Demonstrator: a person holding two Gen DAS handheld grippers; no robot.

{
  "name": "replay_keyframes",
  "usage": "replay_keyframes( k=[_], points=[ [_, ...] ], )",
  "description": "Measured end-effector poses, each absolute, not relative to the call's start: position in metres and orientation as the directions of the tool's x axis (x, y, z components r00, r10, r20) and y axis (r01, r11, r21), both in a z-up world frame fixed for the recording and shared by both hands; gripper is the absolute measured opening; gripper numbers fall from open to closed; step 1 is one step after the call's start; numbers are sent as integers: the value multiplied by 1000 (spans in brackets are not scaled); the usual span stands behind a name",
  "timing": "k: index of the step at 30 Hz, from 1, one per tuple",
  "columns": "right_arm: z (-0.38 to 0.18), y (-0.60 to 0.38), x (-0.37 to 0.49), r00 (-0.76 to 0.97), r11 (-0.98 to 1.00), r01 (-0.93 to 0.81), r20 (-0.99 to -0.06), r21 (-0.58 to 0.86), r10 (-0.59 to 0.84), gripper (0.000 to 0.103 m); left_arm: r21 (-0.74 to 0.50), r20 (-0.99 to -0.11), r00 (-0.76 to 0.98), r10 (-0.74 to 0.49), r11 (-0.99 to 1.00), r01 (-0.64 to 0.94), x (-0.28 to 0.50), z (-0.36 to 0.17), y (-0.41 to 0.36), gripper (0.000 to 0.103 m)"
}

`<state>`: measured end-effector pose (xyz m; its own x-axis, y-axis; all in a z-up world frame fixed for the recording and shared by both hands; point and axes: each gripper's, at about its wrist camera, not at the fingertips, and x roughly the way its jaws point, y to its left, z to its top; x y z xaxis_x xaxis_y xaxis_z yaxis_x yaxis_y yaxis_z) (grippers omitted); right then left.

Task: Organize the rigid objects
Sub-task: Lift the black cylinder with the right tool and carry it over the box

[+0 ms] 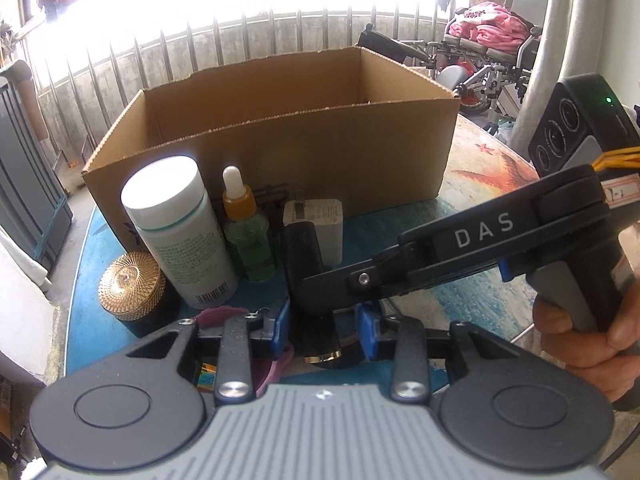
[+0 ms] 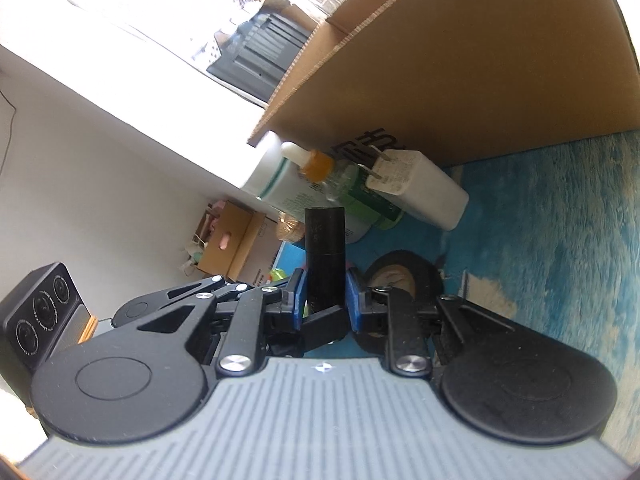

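Plainly, "DAS" stands in white letters on the right gripper (image 1: 320,288), which reaches in from the right in the left wrist view. A barcode and fine print, too small to read, mark the white bottle (image 1: 180,232). Dark characters printed on the box (image 1: 280,152) are half hidden behind the dropper bottle (image 1: 246,236) and the charger (image 1: 322,228).

A black tube (image 2: 325,256) stands between the blue-padded fingers (image 2: 298,300) of the right gripper, which pinch its lower part. It is a smooth matte black cylinder with a seam partway up. In the left view the tube (image 1: 306,264) rises just ahead of the left gripper (image 1: 323,330), whose fingers (image 1: 280,326) are spread either side, not touching it. Beside the white bottle sits a gold jar (image 1: 130,286) on the blue surface (image 1: 460,300).
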<state>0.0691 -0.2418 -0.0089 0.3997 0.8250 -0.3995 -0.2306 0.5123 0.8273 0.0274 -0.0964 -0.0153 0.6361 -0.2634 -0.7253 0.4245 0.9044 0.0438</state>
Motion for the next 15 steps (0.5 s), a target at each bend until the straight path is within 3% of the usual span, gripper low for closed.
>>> replay_keyframes(
  k=[15],
  points=[
    [53,-246,38,490,549,-294,-369,783,790,20,68,-619,722,-309,895,442,-5,24,-95,36]
  ],
)
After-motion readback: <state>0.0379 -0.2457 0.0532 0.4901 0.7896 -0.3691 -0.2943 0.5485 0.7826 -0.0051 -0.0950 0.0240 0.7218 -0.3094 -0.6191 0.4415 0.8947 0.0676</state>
